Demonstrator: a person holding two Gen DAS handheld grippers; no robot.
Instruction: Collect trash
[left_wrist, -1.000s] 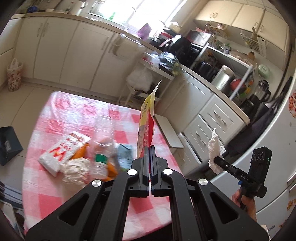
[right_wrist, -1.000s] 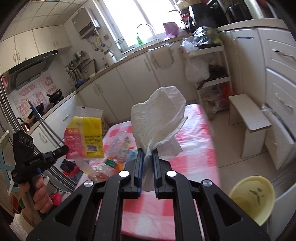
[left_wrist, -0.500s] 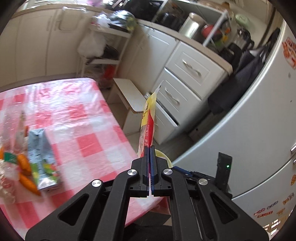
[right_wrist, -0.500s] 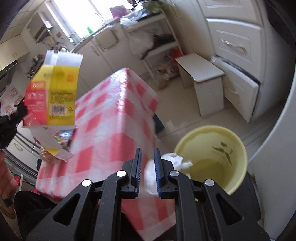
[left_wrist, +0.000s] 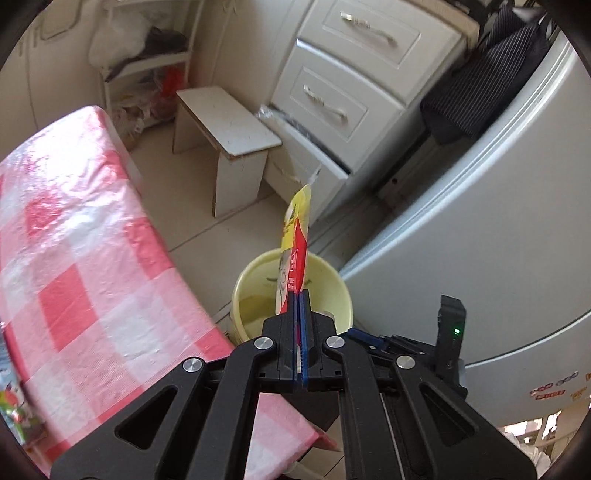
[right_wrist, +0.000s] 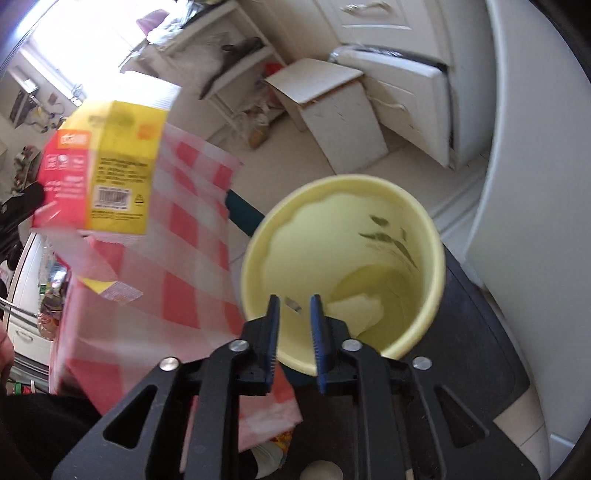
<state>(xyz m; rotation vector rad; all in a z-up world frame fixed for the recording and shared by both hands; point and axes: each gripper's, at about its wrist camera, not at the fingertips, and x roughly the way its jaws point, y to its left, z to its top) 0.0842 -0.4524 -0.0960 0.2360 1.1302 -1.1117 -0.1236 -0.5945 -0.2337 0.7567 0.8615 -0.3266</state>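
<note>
Big worry: the packet (left_wrist: 297, 254) is flat & light, and in the right cam it hangs over the table (left_wrist: 74, 258) edge, not the bin (right_wrist: 343, 266). Let go too soon and it could drift to the floor or catch the rim. The left gripper (left_wrist: 298, 306) is squeezed tight on the packet's bottom edge. The right gripper (right_wrist: 294, 310) hangs over the bin, jaws apart w/ nothing in them.

Bin – yellow, on the floor by the table. Inside, at the bottom: one white tissue (right_wrist: 354, 310).
</note>
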